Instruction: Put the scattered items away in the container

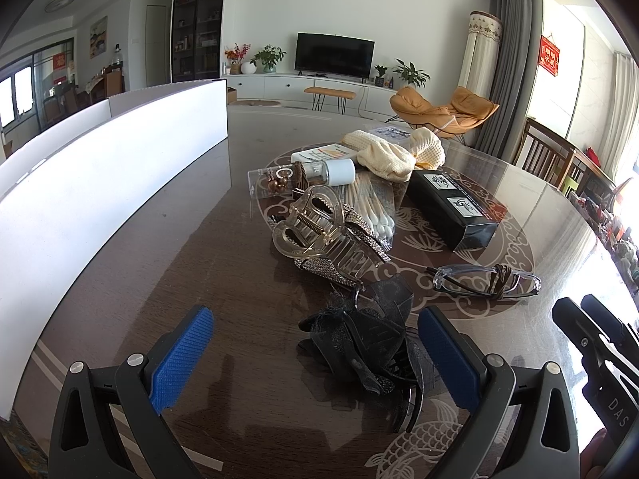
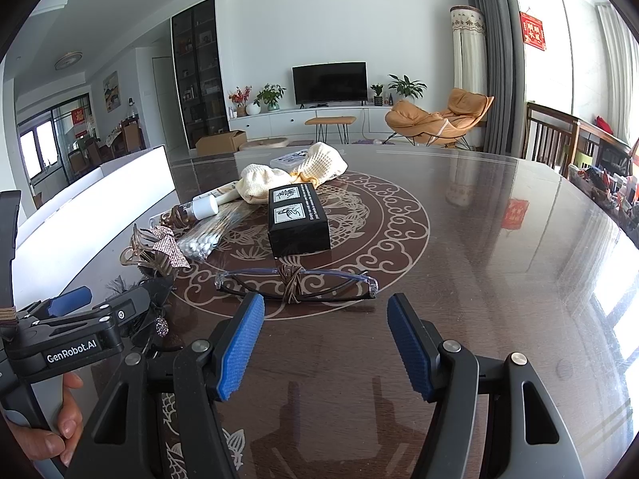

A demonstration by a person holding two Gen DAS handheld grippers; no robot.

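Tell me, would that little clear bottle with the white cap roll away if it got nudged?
Probably. The clear bottle lies on its side on the glossy table, and its round body looks free to roll. The cotton swabs beside it might stop it. The loose beads inside could shift its weight.

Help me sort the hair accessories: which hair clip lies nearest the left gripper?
The black bow clip, lying between the open left gripper fingers; the translucent claw clip sits farther back.

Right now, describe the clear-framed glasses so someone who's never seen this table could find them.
On the dark patterned table, look at the near edge of the clutter, just ahead of the open right gripper. The clear-framed folded glasses lie there apart from the black rectangular box, alone in having a brown tie around their middle.
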